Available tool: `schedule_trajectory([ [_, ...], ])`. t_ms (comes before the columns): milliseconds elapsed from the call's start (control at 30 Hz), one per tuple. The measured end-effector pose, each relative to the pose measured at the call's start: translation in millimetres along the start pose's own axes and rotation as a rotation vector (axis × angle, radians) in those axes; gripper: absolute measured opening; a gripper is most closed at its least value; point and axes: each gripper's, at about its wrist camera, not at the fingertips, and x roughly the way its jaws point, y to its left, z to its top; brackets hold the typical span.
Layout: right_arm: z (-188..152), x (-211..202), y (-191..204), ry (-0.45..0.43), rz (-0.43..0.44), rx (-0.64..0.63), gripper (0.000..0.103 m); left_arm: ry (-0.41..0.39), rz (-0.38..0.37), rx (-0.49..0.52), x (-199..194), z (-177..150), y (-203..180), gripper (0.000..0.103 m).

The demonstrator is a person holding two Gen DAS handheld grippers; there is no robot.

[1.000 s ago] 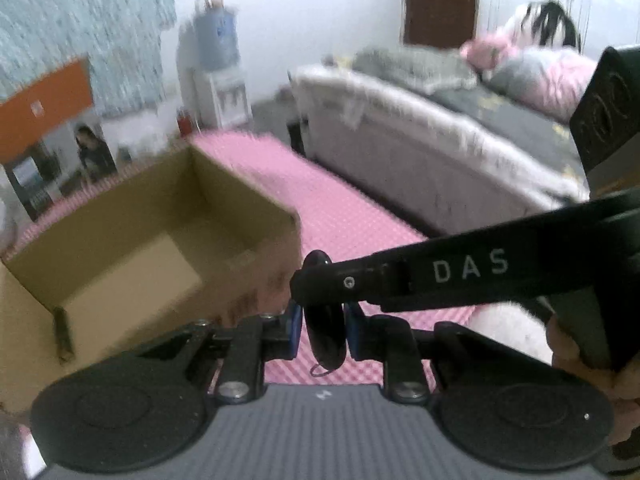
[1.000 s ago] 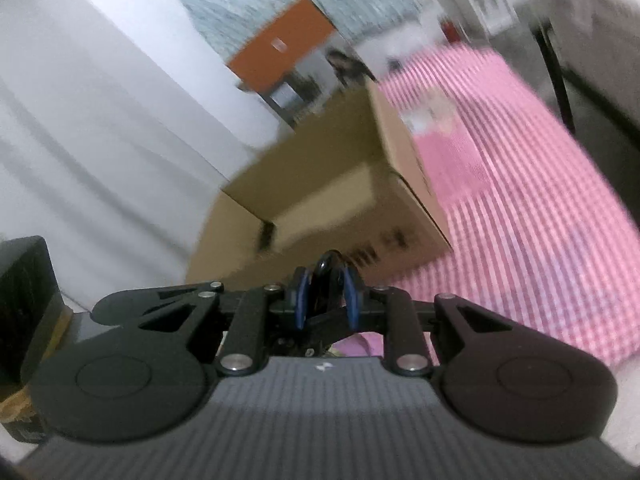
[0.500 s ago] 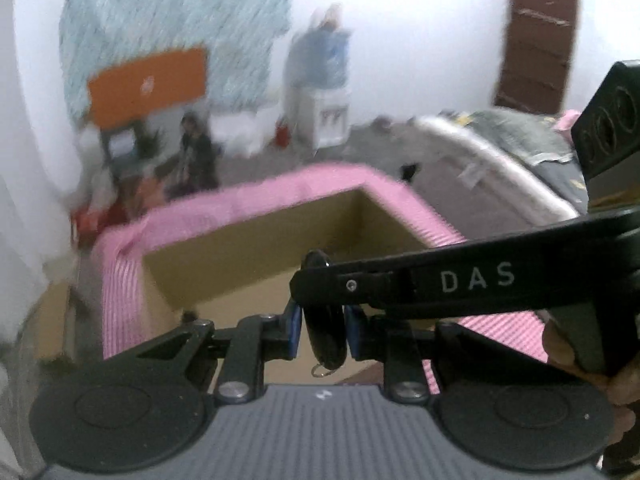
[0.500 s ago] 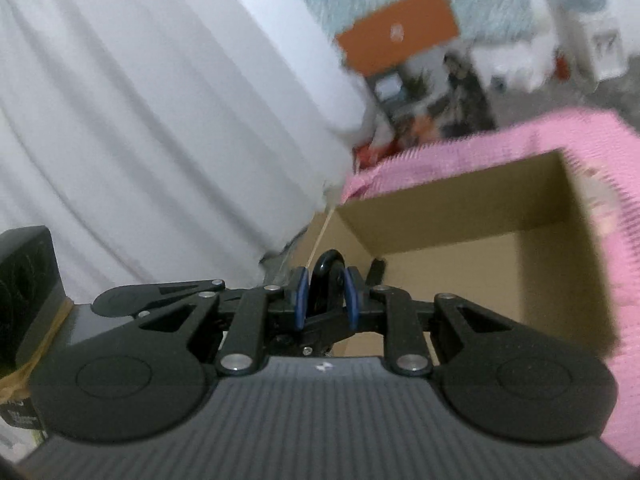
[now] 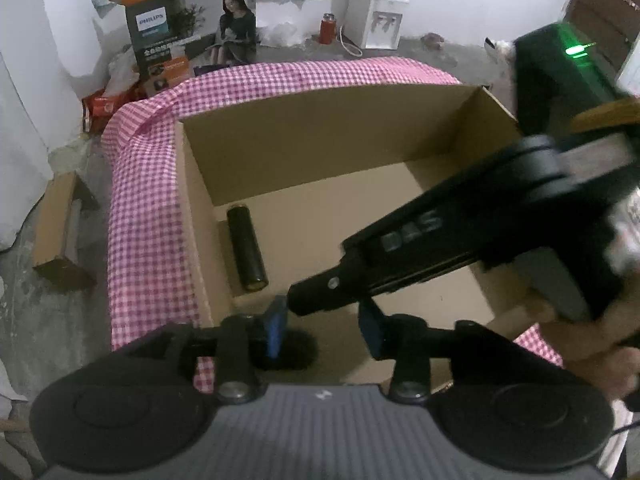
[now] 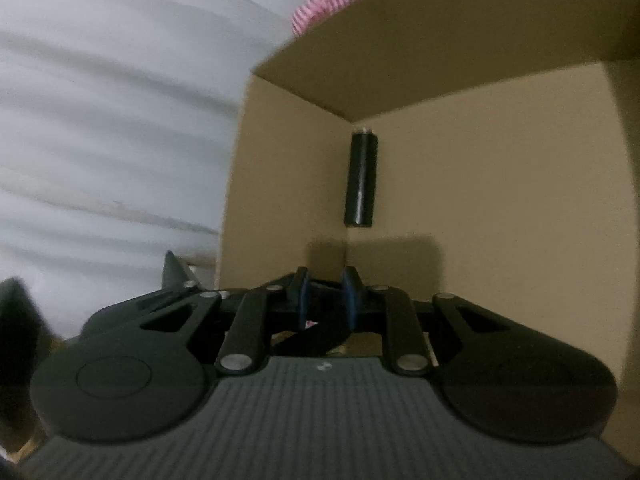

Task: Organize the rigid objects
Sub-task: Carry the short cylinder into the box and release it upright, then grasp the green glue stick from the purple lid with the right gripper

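Observation:
An open cardboard box (image 5: 320, 128) stands on a pink checked cloth (image 5: 140, 208). A black cylinder (image 5: 247, 248) lies on its floor by the left wall, and the right wrist view shows the cylinder (image 6: 361, 178) in the box (image 6: 480, 184) corner. My left gripper (image 5: 323, 328) hangs over the box's near edge with its jaws opening and its pads touching nothing. The right gripper's finger (image 5: 400, 236) reaches in between them. My right gripper (image 6: 327, 300) keeps its narrow grip. The small black oval object (image 6: 316, 338) sits low between its pads, and the object (image 5: 294, 354) shows dark under the finger's tip.
A hand (image 5: 592, 356) holds the right gripper at the right edge. Past the table stand an orange printed carton (image 5: 160, 28), a white water dispenser (image 5: 374, 20) and a red flask (image 5: 326, 29). A cardboard piece (image 5: 56, 232) lies on the floor at the left. A white curtain (image 6: 100, 120) hangs left of the box.
Both grippers have swung over the box and now look down into it. The left jaws have parted and let go of the black object. The object no longer pokes up above the right pads.

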Motion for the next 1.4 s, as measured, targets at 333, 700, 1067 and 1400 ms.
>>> schedule_trajectory([
  [333,-4,-16,5,-0.066,0.023,-0.022,0.023,-0.102,0.006,0.0,-34,-5,-9,0.052],
  [700,-129,-163,9,-0.4,0.002,-0.194,0.051,-0.33,-0.114,0.135,-117,-50,-73,0.069],
  [1067,-214,-152,-56,-0.387,-0.135,-0.172,0.042,-0.186,-0.286,0.232,-62,-114,-145,0.06],
  [1400,-176,-92,-80,-0.196,-0.18,-0.126,0.022,-0.016,-0.362,0.102,20,-116,-137,0.035],
])
